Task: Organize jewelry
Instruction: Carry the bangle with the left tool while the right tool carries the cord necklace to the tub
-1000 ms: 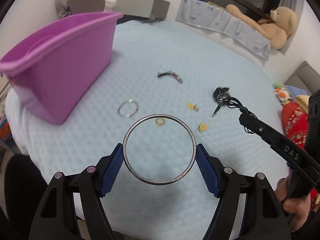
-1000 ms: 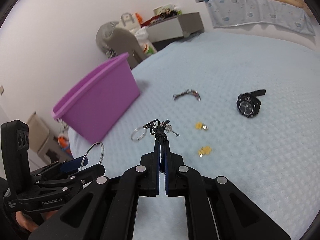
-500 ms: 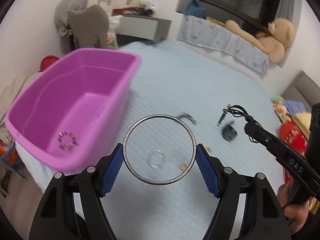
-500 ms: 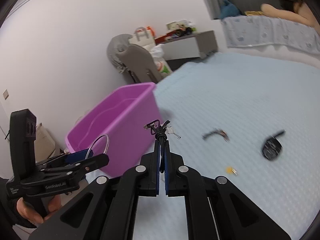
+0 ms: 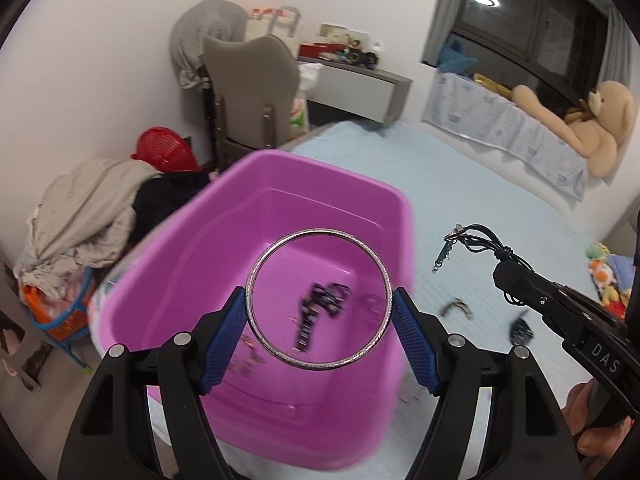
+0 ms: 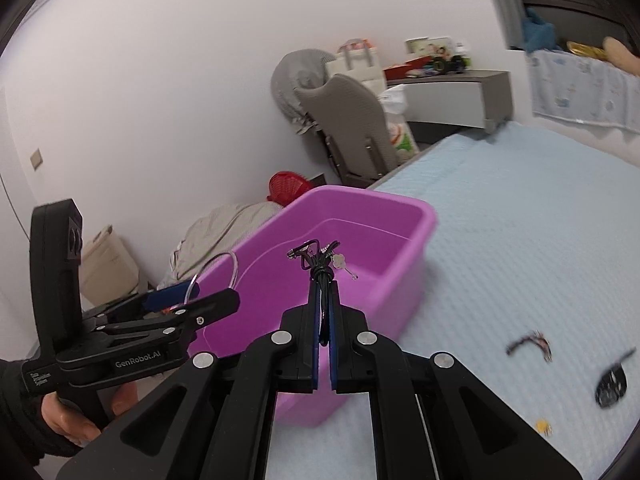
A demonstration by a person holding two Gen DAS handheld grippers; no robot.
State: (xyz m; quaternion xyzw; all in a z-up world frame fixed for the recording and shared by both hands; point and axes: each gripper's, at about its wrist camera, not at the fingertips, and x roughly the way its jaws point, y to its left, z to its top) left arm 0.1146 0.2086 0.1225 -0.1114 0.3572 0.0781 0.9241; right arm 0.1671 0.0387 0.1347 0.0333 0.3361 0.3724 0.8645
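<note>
both grippers, loaded, above tub

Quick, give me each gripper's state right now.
Left gripper: shut on the silver bangle, above the purple bin.
Right gripper: shut on the black cord necklace.

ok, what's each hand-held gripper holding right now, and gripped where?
Left hand-held gripper: silver bangle, pinched across its width at opposite rim edges. Right hand-held gripper: black cord necklace, clamped on the bunched cord, clasp and charm dangling past the tips.
</note>
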